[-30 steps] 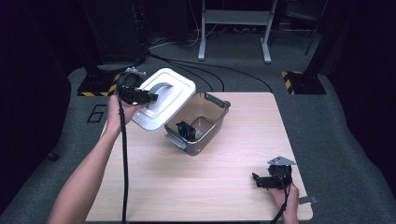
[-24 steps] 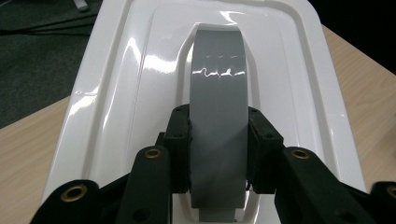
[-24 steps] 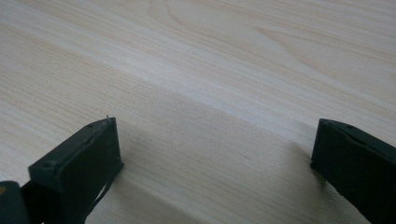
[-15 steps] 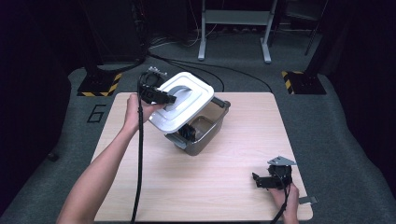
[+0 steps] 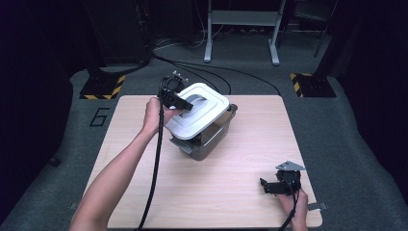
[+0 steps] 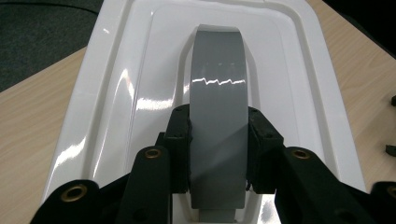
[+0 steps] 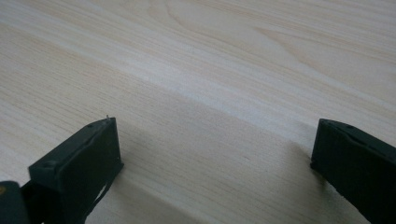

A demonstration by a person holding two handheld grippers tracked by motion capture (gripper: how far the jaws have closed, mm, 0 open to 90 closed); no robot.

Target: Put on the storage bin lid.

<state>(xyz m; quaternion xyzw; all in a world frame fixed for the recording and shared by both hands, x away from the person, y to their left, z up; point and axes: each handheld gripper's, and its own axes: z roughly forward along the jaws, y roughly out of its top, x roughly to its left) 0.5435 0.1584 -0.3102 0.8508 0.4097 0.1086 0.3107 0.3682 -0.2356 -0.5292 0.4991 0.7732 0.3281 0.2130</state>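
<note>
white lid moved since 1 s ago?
Yes. The white lid, clamped by its grey handle in the left gripper, has shifted right, from beside the bin to over it.

White lid [image 6: 140, 88] is looking like glossy smooth plastic, its grey handle [image 6: 218, 116] shining too. Bin [image 5: 211, 139] is showing dark translucent plastic. Table [image 7: 233, 70] is reading as pale matt wood grain. Left gripper [image 6: 218, 154] is looking matt black.

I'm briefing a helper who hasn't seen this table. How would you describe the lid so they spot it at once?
Start at the light wooden table and find the grey-brown bin near its far middle. Over the bin, tilted, is the lid, carried by the left gripper. It is the one glossy white rectangle here, with a grey arched handle that the jaws clamp.
</note>
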